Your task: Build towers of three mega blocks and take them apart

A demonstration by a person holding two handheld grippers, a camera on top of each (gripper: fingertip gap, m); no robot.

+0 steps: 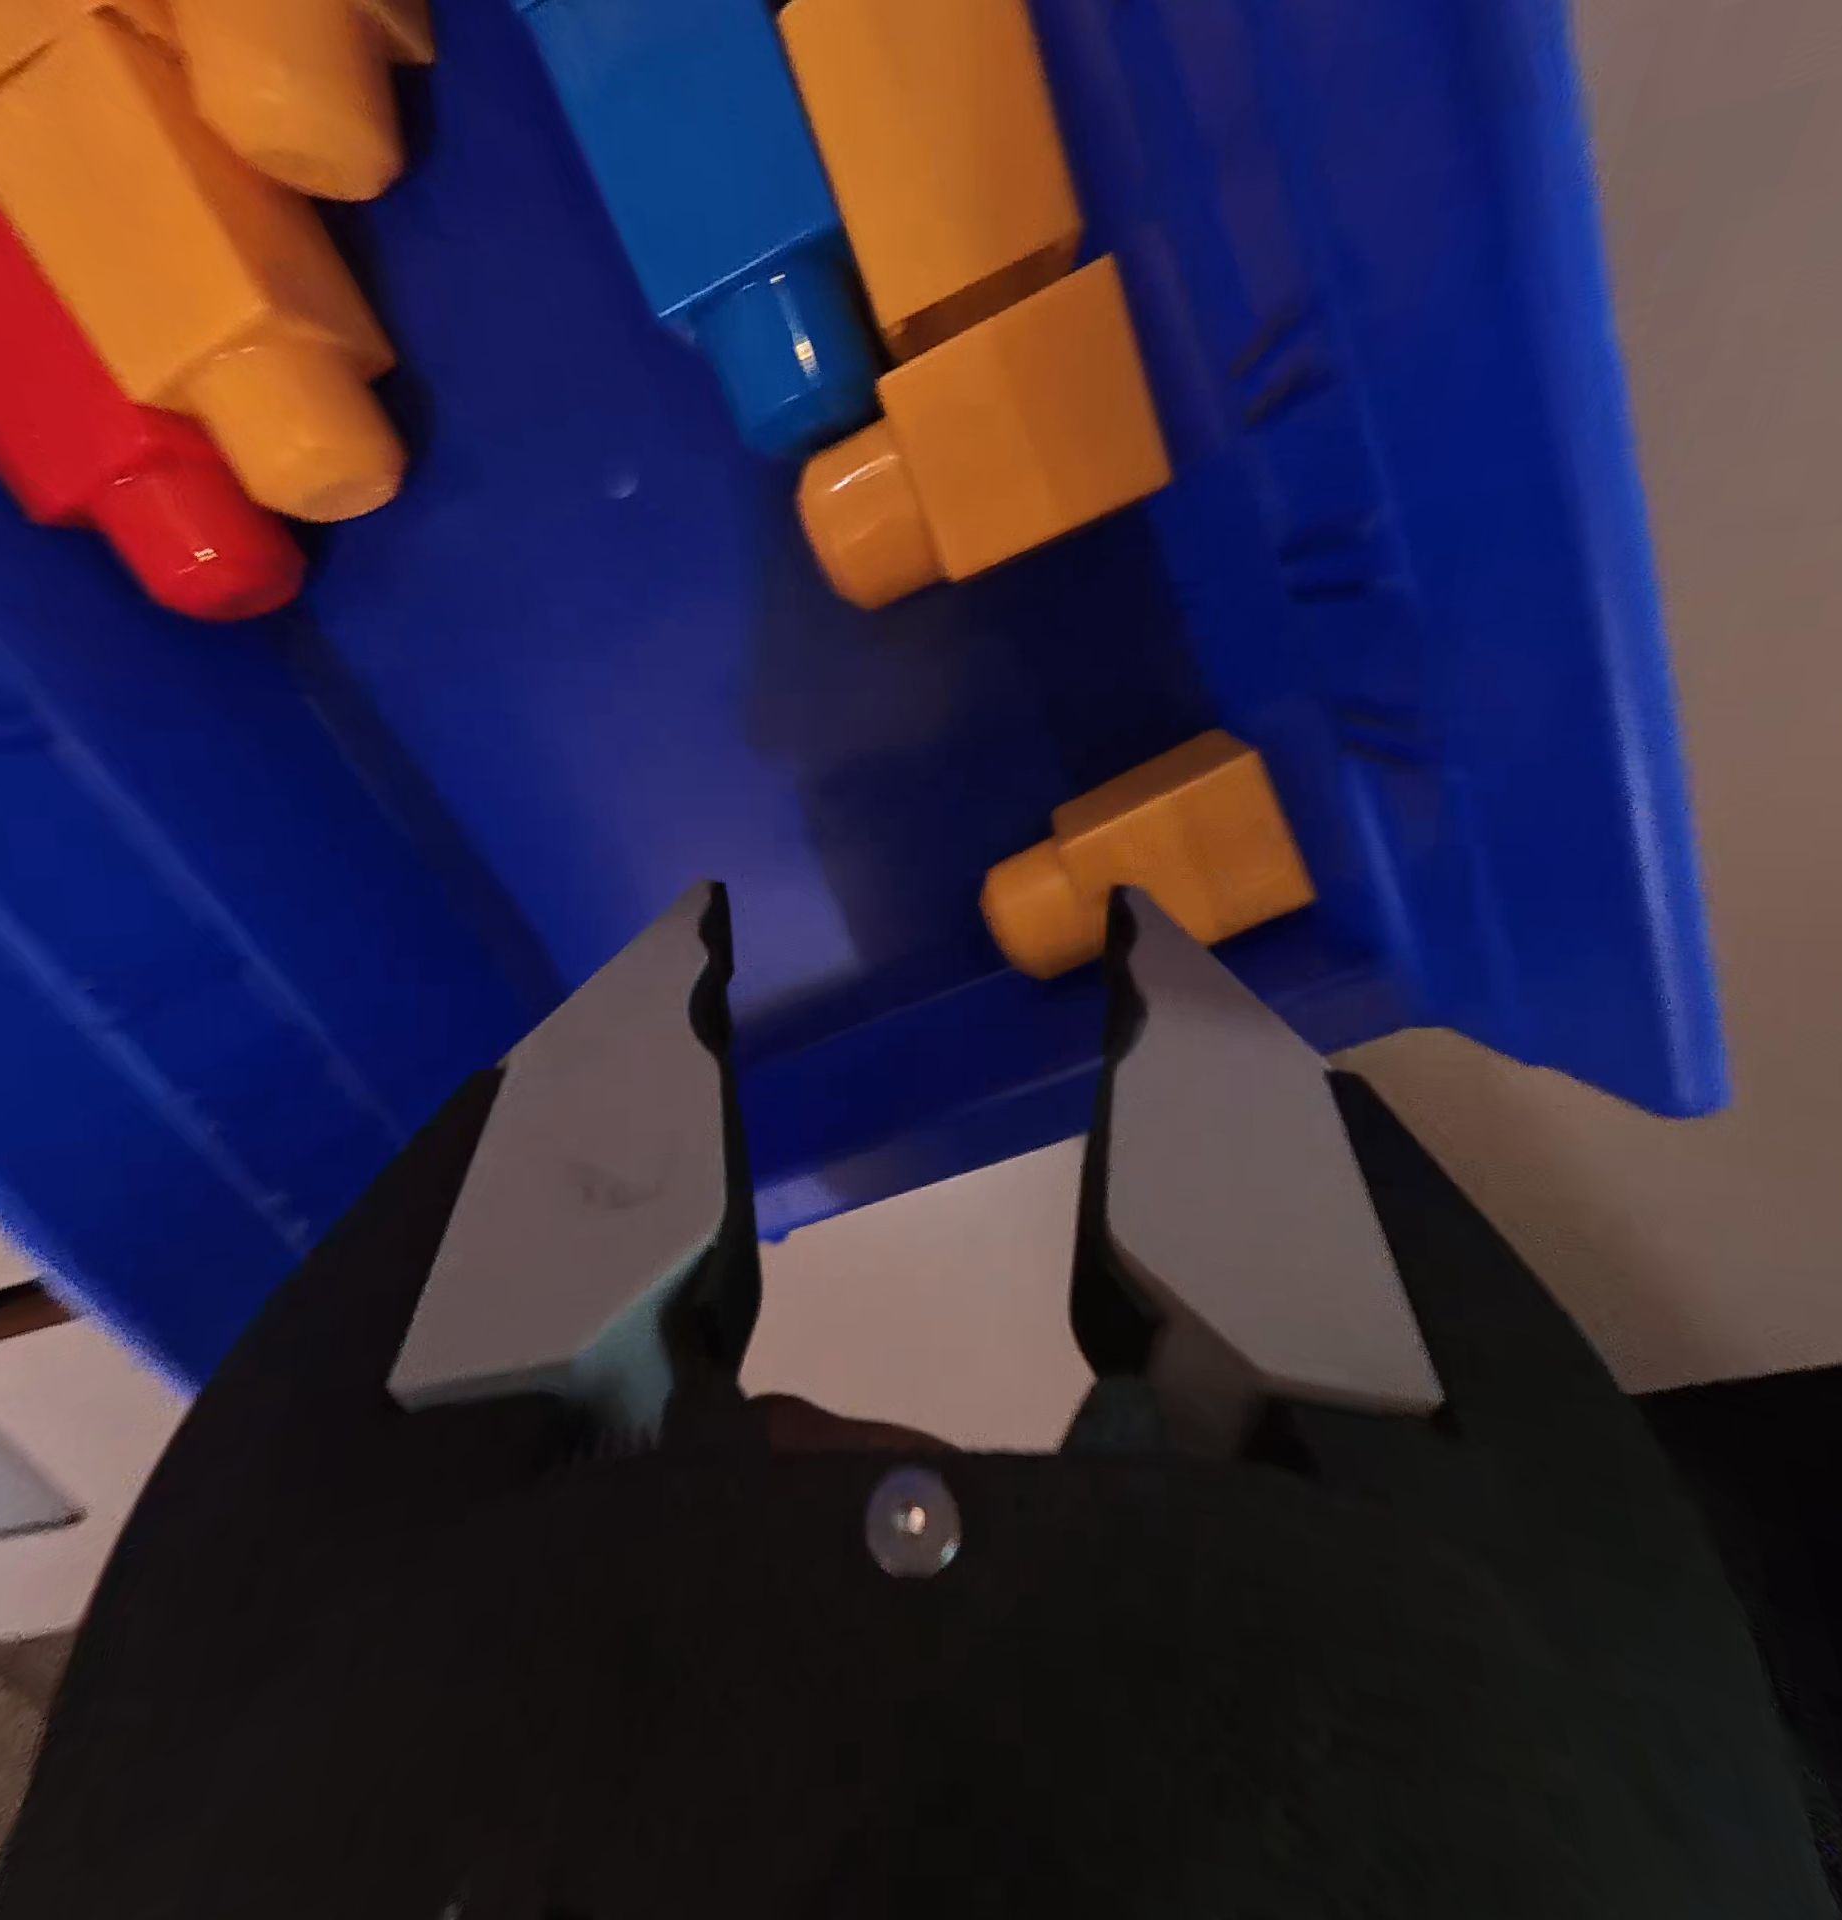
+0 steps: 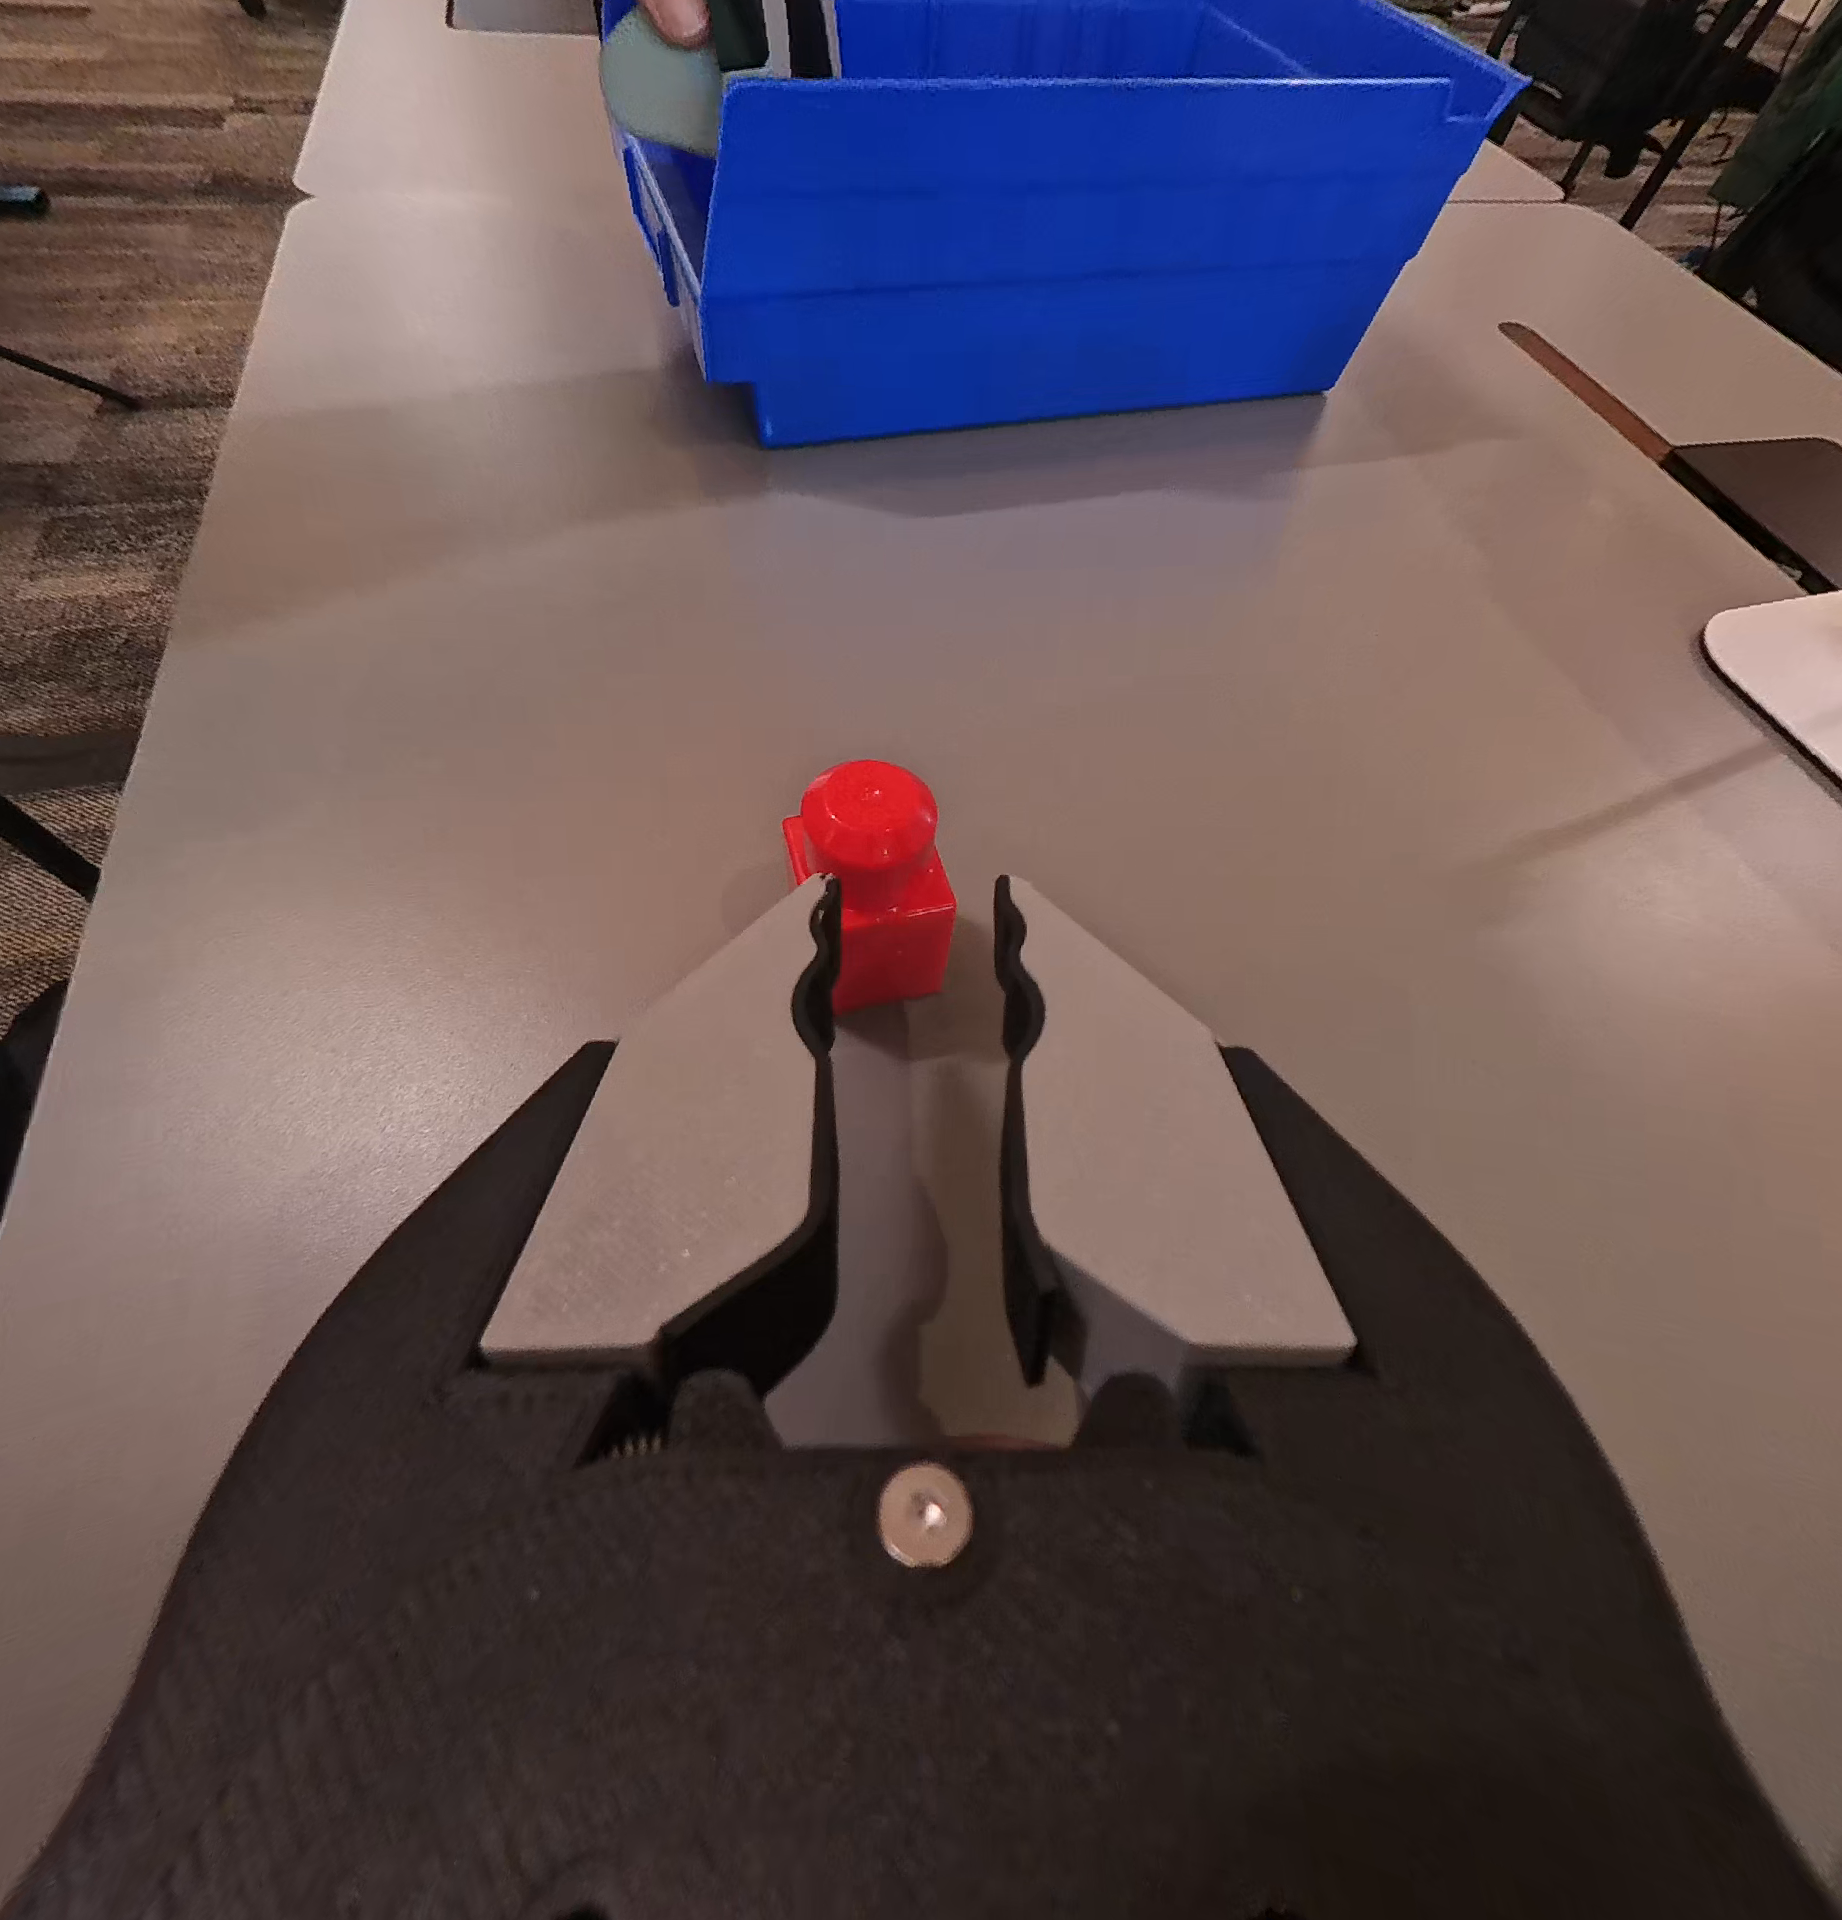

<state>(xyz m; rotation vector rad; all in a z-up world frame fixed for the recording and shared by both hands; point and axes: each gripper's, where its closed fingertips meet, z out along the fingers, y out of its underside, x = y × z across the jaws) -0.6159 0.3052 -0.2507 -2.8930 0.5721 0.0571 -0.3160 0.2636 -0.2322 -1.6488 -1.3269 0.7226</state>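
A: Start with the largest item. Why does the grey table (image 2: 584, 665) carry the blue bin (image 2: 1052, 260) at its far end?

B: Judged from the layout, the bin is the parts store and the bare tabletop in front of it is the building area. The bin keeps loose blocks contained, well apart from the build site.

A: What is at the build site?

B: One red mega block (image 2: 881, 904), upright, stud on top, standing on the table. It probably serves as the base of a tower; nothing is stacked on it yet.

A: State of the right gripper (image 2: 912, 894)?

B: Spread, pinching nothing. The block sits just ahead of the fingertips, nearer the left finger, so it is free-standing and not held.

A: And the left gripper (image 1: 917, 904)?

B: Also spread and empty. It points down into the bin, near a small orange block (image 1: 1197, 842) lying on its side by the bin wall. That is the likely next pick.

A: What does each view add?

B: Only the left wrist view shows the bin contents: orange blocks, a blue block (image 1: 730, 208) and a second red block (image 1: 117, 468), all lying down. Only the right wrist view shows the build site and the bin's outside; part of the left gripper appears at the bin's far left corner
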